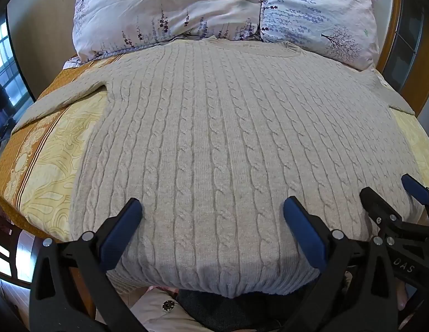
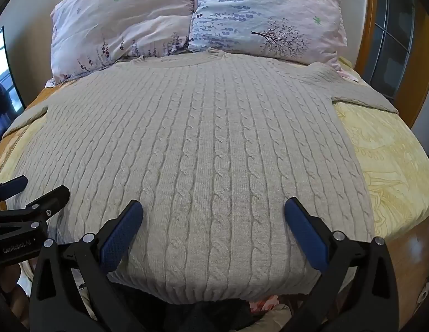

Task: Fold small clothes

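A beige cable-knit sweater lies flat on the bed, collar toward the pillows, sleeves spread to both sides; it also fills the right wrist view. My left gripper is open and empty, just above the sweater's hem left of centre. My right gripper is open and empty above the hem right of centre. The right gripper shows at the right edge of the left wrist view, and the left gripper at the left edge of the right wrist view. The hem hangs over the bed's near edge.
Two floral pillows lie at the head of the bed behind the collar. A yellow patterned bedsheet shows on both sides of the sweater. A wooden headboard frame stands at the right, a window at the left.
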Motion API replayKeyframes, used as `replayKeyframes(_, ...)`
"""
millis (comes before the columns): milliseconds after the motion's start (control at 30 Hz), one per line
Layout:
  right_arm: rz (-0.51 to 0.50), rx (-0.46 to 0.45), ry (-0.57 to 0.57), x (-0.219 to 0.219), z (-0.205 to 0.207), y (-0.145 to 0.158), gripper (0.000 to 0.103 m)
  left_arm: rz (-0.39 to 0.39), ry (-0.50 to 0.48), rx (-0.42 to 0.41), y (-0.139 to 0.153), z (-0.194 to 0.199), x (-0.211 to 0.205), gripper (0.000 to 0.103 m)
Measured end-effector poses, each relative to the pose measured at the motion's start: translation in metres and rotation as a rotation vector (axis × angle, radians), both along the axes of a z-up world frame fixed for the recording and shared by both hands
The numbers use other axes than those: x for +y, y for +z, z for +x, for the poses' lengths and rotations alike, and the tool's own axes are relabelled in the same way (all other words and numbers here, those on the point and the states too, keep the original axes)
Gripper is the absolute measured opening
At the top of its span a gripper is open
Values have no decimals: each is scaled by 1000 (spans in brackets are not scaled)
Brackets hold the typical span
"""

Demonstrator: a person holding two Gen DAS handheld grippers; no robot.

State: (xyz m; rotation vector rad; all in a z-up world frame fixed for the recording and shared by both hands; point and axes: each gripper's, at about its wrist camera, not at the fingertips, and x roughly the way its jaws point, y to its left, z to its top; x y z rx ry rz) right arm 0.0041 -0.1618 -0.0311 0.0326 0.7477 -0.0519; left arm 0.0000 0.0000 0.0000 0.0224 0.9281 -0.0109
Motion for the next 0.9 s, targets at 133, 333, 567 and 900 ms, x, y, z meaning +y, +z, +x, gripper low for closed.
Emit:
replayKeyframes(133,-1,1,-1,0,0,1,102,1,-1,-1,0,0,0,101)
replayKeyframes(333,0,1,-1,-1,0,2,102,1,-1,-1,0,0,0,101)
replayKeyframes(567,-1,2,-1,0,0,2,102,1,0,0,0,0,0,101)
replayKeyframes(900,-1,2,0,-1,1,1,102,1,0,0,0,0,0,101)
